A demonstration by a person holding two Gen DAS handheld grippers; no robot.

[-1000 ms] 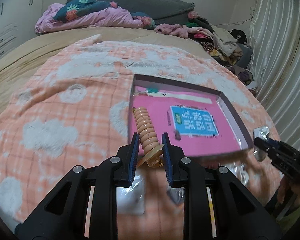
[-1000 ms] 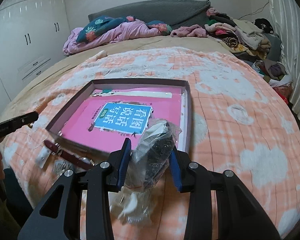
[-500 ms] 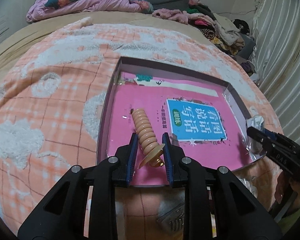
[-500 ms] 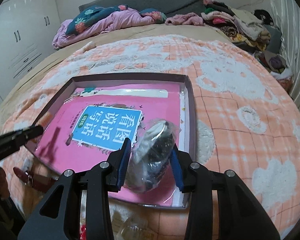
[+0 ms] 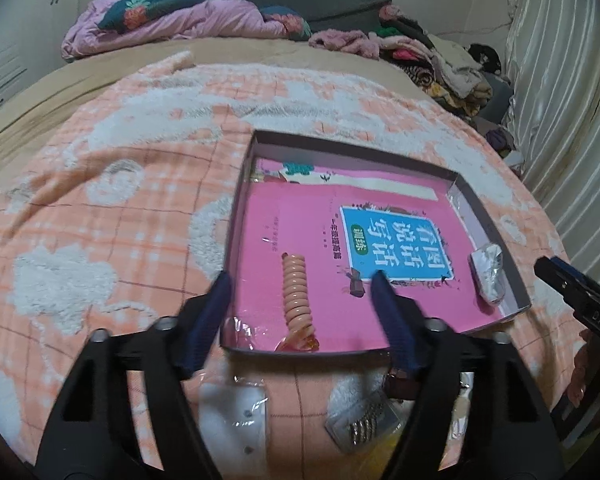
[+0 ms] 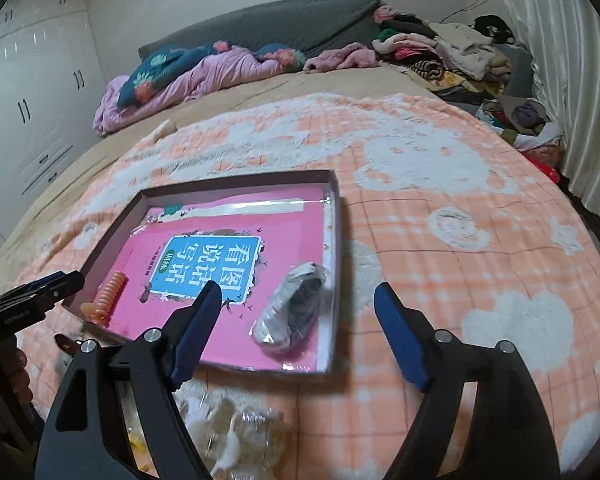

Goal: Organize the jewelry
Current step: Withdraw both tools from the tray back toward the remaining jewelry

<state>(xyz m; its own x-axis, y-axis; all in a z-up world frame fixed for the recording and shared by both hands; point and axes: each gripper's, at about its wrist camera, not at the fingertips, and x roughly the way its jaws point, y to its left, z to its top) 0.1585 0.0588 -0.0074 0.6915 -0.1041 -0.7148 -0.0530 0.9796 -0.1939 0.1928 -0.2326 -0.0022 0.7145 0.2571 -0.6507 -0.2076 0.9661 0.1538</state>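
Lying released in the box [image 5: 488, 216] — coil bracelet [image 5: 296, 292], bagged piece [image 6: 296, 308]; both grippers' jaws just spread wide.

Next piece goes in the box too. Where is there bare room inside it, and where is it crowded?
Inside the box, free room: the pink stretch between the coil bracelet and the left wall, plus the far strip above the blue label. The bagged item fills the near right corner. Crowded: the blanket just before the box, strewn with packets.
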